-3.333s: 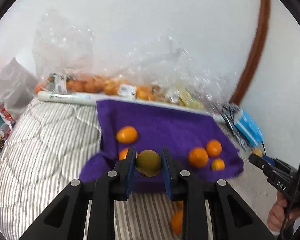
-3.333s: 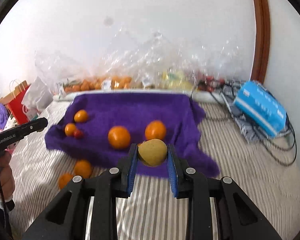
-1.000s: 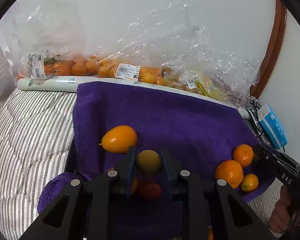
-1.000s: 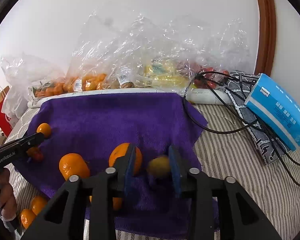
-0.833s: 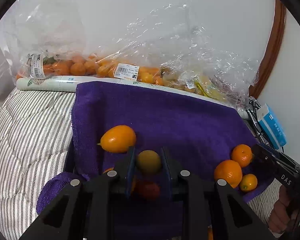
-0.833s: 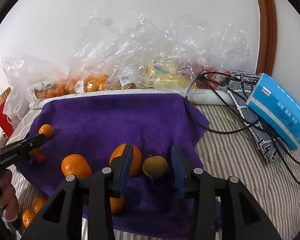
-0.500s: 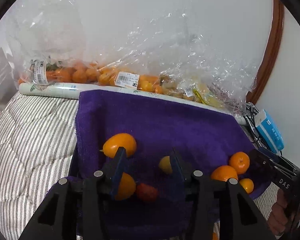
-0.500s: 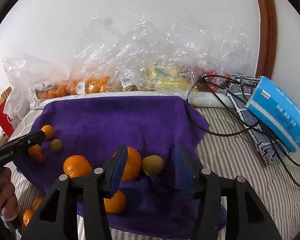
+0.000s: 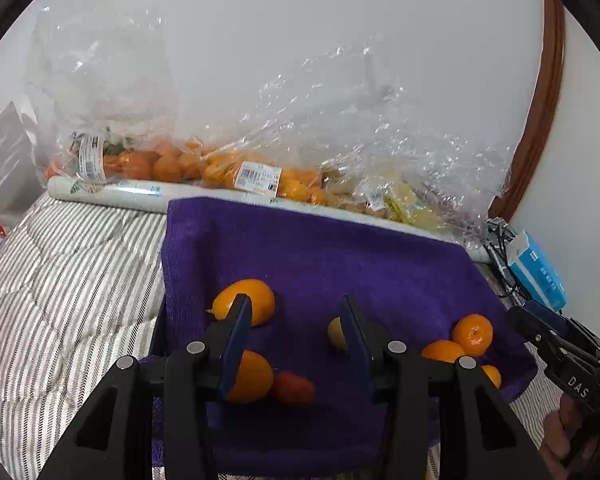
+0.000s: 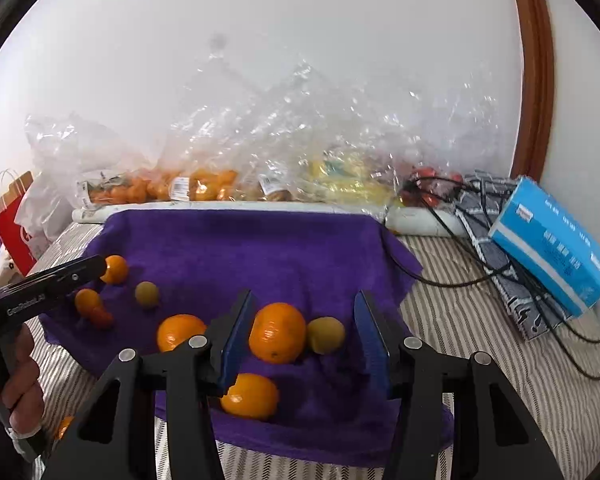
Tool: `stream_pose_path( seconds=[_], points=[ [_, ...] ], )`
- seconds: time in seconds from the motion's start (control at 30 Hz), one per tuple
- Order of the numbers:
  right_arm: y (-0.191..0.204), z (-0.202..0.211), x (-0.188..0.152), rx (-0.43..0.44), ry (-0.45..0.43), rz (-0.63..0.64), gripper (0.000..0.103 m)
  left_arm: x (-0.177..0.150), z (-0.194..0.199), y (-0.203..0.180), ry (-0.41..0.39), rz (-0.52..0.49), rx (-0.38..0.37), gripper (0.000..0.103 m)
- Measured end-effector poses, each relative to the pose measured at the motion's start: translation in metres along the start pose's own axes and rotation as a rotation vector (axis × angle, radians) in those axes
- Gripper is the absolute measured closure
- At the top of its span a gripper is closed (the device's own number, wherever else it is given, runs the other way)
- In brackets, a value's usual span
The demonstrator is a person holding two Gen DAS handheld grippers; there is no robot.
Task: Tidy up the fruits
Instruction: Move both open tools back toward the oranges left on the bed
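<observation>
A purple towel lies on the striped bed. My left gripper is open and empty above it. A small yellow-green fruit lies just behind its right finger; an orange, a second orange and a red fruit lie at its left. My right gripper is open and empty. A large orange and a yellow-green fruit lie on the towel between its fingers. More oranges lie nearby.
Clear plastic bags of fruit line the wall behind the towel, with a white roll in front. A blue tissue box and black cables lie at the right. An orange lies off the towel.
Both grippers opened and let go of their yellow-green fruits, which now lie on the towel. Both grippers have drawn back a little.
</observation>
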State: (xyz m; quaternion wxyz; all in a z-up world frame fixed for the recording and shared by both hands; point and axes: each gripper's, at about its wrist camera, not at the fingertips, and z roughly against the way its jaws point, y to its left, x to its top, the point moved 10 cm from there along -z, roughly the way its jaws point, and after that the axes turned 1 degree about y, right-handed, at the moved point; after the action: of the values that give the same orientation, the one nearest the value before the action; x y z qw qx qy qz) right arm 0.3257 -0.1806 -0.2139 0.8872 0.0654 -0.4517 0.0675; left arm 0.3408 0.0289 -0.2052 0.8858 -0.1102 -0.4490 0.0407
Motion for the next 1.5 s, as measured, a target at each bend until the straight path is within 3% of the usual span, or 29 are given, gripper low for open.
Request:
stream_pose_path(
  seconds=[0.2, 0.5, 0.67, 0.87, 1.5],
  points=[
    [0.021, 0.022, 0.003, 0.040, 0.031, 0.020, 0.052, 0.008, 0.016, -0.007, -0.048, -0.006, -0.019, 0.059],
    [0.044, 0.069, -0.012, 0.044, 0.058, -0.002, 0.052, 0.017, 0.045, -0.015, -0.061, -0.092, 0.039, 0.057],
    [0.053, 0.088, -0.026, 0.025, 0.075, 0.020, 0.052, 0.009, 0.069, -0.011, -0.018, -0.104, 0.022, 0.052],
    [0.062, 0.098, -0.042, 0.032, 0.091, -0.003, 0.052, -0.022, 0.084, 0.003, 0.072, -0.099, 0.028, 0.050],
    [0.108, 0.095, -0.087, 0.098, 0.170, 0.024, 0.052, -0.061, 0.114, 0.046, 0.122, -0.074, 0.080, 0.050]
  ],
)
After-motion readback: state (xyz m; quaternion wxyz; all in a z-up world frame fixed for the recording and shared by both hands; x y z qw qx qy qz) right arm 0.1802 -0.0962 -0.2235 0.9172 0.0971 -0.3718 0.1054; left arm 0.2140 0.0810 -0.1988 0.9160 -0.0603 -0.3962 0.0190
